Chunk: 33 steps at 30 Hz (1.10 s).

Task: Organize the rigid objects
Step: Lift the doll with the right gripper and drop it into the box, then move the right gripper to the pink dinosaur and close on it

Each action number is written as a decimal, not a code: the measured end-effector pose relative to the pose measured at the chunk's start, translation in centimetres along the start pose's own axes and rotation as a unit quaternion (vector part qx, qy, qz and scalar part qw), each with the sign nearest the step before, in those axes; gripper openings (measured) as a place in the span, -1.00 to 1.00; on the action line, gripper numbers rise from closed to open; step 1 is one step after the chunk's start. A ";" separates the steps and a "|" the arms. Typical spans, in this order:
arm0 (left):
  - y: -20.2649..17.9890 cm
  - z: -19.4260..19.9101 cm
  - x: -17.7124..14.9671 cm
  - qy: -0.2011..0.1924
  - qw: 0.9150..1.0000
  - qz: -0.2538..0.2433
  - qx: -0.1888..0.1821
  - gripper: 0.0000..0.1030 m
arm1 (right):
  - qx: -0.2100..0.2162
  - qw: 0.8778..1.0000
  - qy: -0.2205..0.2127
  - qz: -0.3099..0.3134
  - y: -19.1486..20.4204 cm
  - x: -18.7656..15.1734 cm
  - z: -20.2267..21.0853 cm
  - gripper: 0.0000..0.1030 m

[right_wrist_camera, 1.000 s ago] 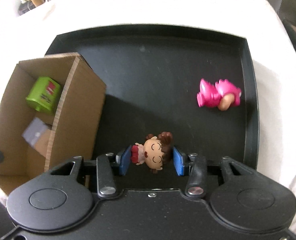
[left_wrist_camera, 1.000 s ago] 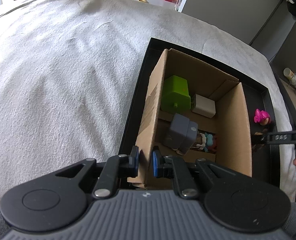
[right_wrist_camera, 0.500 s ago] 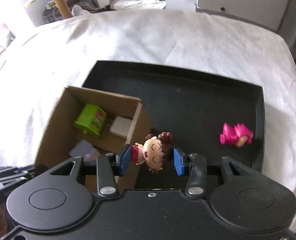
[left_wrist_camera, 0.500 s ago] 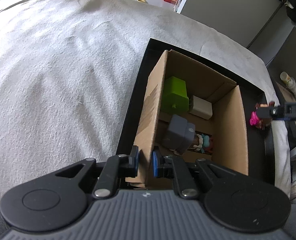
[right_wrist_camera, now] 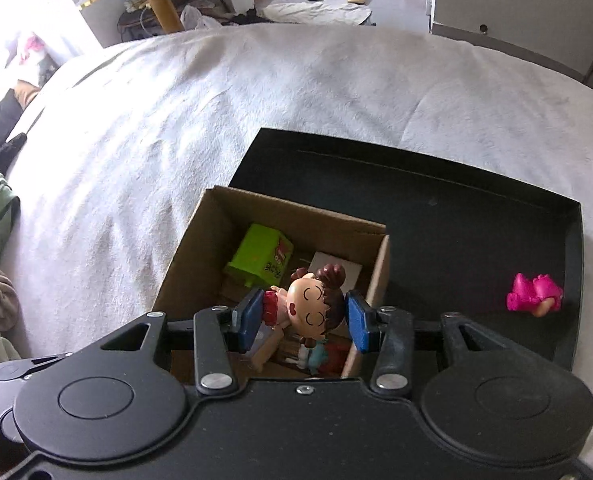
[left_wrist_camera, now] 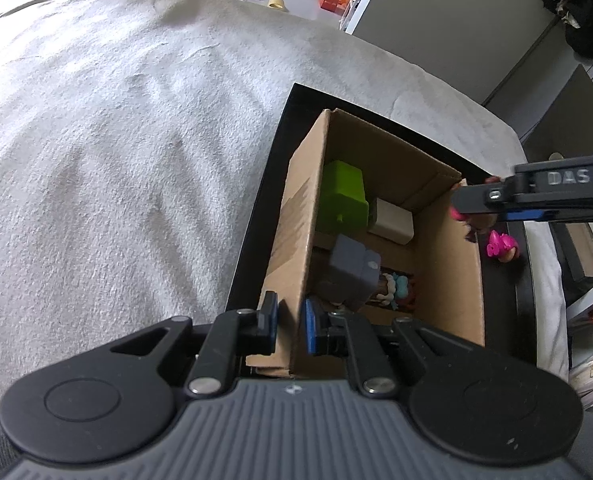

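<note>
Carried up and left since a second ago, from low over the tray (right_wrist_camera: 476, 216) floor to above the box (right_wrist_camera: 200, 248), with the doll (right_wrist_camera: 308, 308) clamped all the while. Reads "DAS" in raised letters on the right gripper (left_wrist_camera: 472, 216) body, seen side-on from the left wrist view. Shows red print on the green block (right_wrist_camera: 262, 256), too small to read. Cut off at the right edge: a bit of the person's hand. Half hidden under the gripper: a figure with teal hair (left_wrist_camera: 398, 286) at the near end of the box, beside a grey block (left_wrist_camera: 350, 270) and a white cube (left_wrist_camera: 390, 220). Right gripper (right_wrist_camera: 304, 316) part open, pads pressed on the doll: big round head, closed eyes, brown hair buns, red dress, hanging over the box opening. Left gripper (left_wrist_camera: 290, 328) nearly closed, pinching the near cardboard wall. Pink toy (right_wrist_camera: 534, 294) lying on the tray floor, well apart from the box.
</note>
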<state>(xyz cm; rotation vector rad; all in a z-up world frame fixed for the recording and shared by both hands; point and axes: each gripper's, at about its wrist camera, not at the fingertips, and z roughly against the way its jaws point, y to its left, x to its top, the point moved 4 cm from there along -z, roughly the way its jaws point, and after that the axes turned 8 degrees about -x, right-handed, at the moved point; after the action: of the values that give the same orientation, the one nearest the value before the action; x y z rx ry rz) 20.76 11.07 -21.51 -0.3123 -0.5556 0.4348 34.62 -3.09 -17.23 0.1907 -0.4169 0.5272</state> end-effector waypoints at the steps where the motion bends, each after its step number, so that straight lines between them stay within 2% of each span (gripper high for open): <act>1: 0.0 0.0 0.0 0.000 1.000 0.000 -0.001 -0.76 | -0.001 1.000 0.003 0.000 0.2 0.0 -0.3 -0.15; 7: 0.0 0.4 -0.1 -0.004 1.000 -0.002 -0.004 -0.77 | -0.006 1.000 0.015 -0.010 0.9 -0.4 -1.4 -0.13; 16: -0.2 0.7 -0.1 -0.010 1.000 -0.005 -0.004 -0.80 | 0.005 1.000 -0.014 -0.027 -0.8 -0.4 1.1 -0.13; 24: -0.3 0.6 -0.2 -0.009 1.000 -0.007 0.001 -0.80 | -0.004 0.998 -0.035 -0.046 -4.1 -0.8 3.0 -0.12; 33: -0.6 0.5 -0.2 -0.007 1.000 -0.013 0.012 -0.80 | -0.021 0.996 -0.028 -0.079 -9.0 -2.2 2.4 -0.11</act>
<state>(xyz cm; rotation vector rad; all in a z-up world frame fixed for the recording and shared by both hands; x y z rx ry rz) 20.51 10.57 -20.97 -0.2786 -0.5669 0.4184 36.83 -12.37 -16.61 0.1961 -0.4636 0.3569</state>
